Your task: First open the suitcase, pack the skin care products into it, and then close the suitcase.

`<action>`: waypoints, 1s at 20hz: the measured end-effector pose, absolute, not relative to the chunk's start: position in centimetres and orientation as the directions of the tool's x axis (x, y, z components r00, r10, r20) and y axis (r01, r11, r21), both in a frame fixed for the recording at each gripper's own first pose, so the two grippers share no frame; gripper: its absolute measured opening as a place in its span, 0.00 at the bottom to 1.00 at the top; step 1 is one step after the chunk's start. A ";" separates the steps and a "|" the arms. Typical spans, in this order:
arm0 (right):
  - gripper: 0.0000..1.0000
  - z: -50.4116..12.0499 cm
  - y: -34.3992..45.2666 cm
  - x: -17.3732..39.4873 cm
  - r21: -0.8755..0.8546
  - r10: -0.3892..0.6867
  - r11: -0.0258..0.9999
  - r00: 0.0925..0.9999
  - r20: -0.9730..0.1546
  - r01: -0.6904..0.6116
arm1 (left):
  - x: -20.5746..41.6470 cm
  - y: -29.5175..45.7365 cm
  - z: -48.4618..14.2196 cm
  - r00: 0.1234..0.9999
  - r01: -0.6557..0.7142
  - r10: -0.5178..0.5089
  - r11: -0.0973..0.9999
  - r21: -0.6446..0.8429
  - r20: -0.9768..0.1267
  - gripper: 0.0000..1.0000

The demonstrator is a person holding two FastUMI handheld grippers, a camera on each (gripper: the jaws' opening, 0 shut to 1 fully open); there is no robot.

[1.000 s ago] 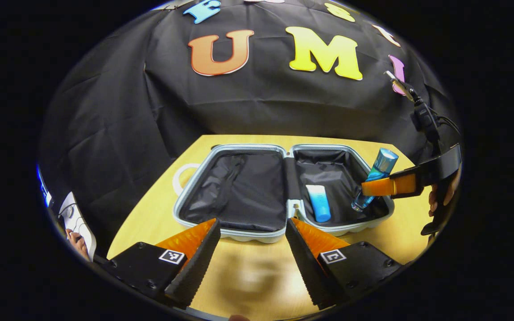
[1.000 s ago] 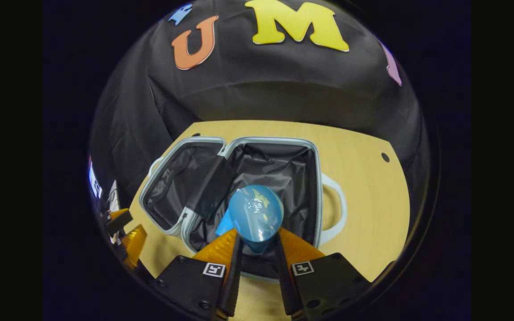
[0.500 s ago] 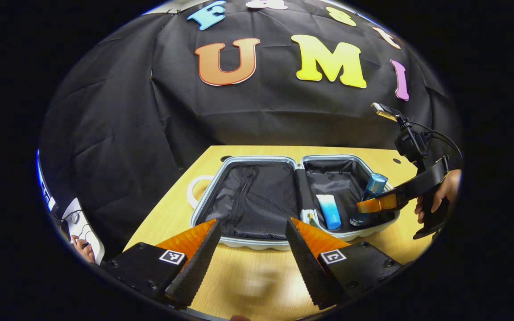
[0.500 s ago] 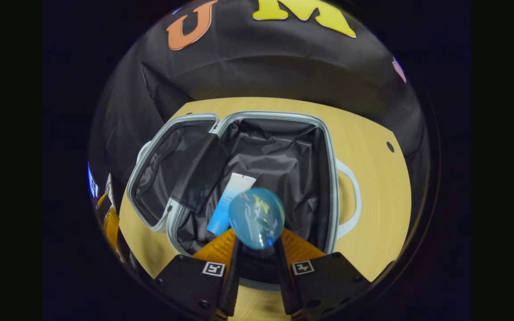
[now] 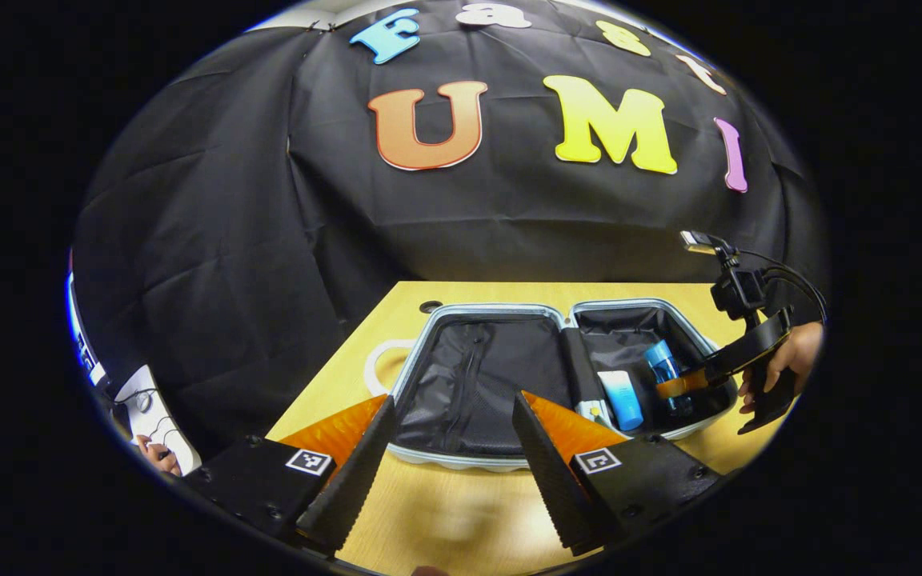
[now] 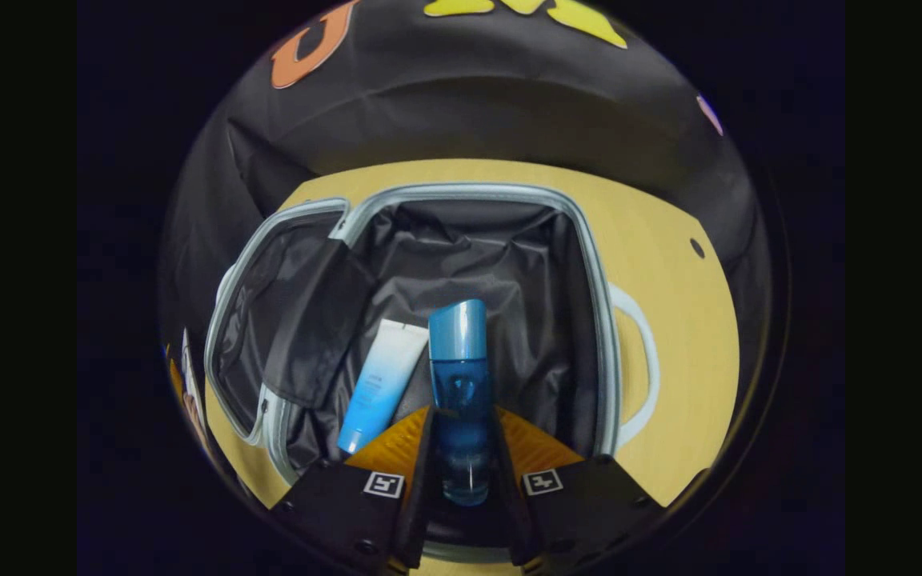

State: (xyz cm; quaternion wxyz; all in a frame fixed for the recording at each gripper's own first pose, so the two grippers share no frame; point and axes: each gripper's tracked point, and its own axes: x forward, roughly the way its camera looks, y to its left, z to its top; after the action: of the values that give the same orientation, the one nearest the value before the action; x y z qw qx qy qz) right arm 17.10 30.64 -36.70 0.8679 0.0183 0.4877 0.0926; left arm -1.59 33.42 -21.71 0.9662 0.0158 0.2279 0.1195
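Left hand-held gripper hangs wide open, nothing between its fingers, just short of the open suitcase on the worktop. Inside the right half lies a blue-and-white tube, and just right of it the right hand-held gripper is clamped on a blue bottle, cap pointing away, low in the lining.

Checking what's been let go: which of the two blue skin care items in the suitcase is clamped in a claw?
The clear blue bottle with the round cap, pinched by the right claw. The white-to-blue tube lies free on the lining beside it.
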 end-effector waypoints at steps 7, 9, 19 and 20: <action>0.37 -37.1 30.3 17.4 0.110 0.143 0.989 0.511 -0.847 -0.096 | -2.9 36.8 -23.6 0.841 -0.317 0.285 0.948 0.008 -0.461 0.94; 0.38 -36.7 30.5 17.6 0.107 0.138 0.990 0.525 -0.840 -0.088 | -2.9 37.8 -24.0 0.841 -0.335 0.285 0.942 -0.028 -0.460 0.94; 0.71 -28.2 29.5 17.7 0.051 0.173 0.979 0.679 -0.713 -0.196 | -0.1 42.6 -26.6 0.835 -0.366 0.284 0.926 -0.090 -0.472 0.94; 0.71 -26.9 29.1 17.6 0.059 0.174 0.981 0.695 -0.698 -0.186 | 0.4 43.5 -26.9 0.831 -0.376 0.293 0.922 -0.090 -0.473 0.94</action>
State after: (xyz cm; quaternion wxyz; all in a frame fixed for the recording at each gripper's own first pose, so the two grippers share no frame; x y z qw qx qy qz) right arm 17.64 29.09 -26.90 0.9205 -0.0081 0.3782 0.0976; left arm 0.35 43.48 -26.87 0.9526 -0.0900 0.2314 0.1757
